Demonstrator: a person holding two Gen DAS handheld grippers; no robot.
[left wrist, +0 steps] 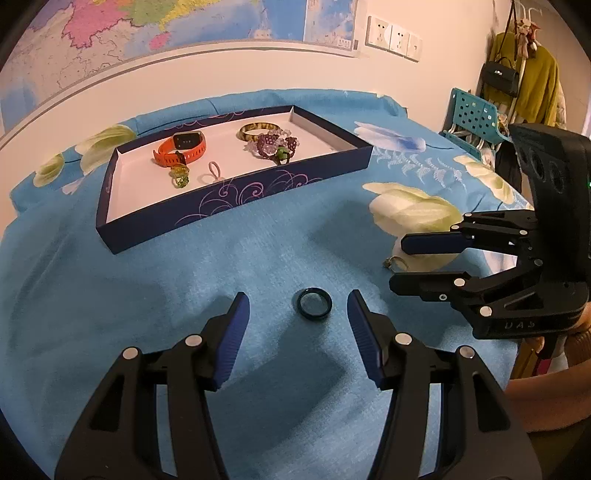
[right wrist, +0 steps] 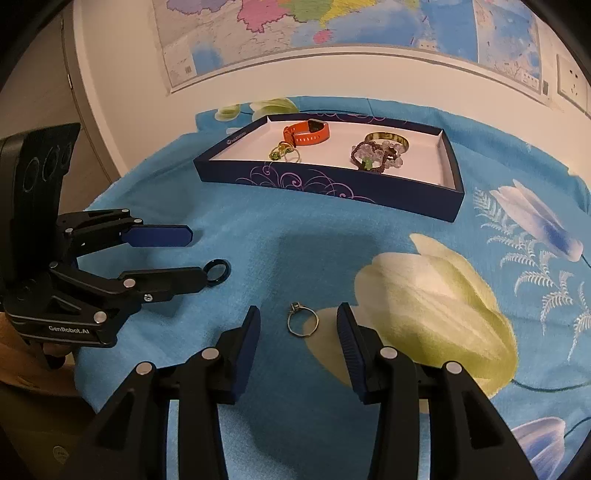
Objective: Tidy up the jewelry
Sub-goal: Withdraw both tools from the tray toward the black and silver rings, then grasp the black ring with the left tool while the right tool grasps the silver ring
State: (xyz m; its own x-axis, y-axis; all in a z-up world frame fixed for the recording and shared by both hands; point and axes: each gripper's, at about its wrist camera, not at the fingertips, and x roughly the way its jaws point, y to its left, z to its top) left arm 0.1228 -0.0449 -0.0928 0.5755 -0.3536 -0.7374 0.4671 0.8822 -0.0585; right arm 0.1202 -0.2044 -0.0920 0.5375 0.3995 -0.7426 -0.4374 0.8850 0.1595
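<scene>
Right wrist: silver ring (right wrist: 303, 324) lies flat, setting pointing away.

wall maps (left wrist: 147, 22), wall sockets (left wrist: 393, 37), hanging handbag (left wrist: 500, 75)

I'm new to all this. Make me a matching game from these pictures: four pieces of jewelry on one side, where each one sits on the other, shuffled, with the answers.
Things:
1. orange watch
2. dark ring
3. thin silver ring
4. purple bead bracelet

Places:
A. on the blue cloth, between the left gripper fingers
B. in the box, left part as the left wrist view shows it
C. on the cloth, between the right gripper fingers
D. in the box, beside the yellow-brown bangle

Pairs: 1-B, 2-A, 3-C, 4-D
</scene>
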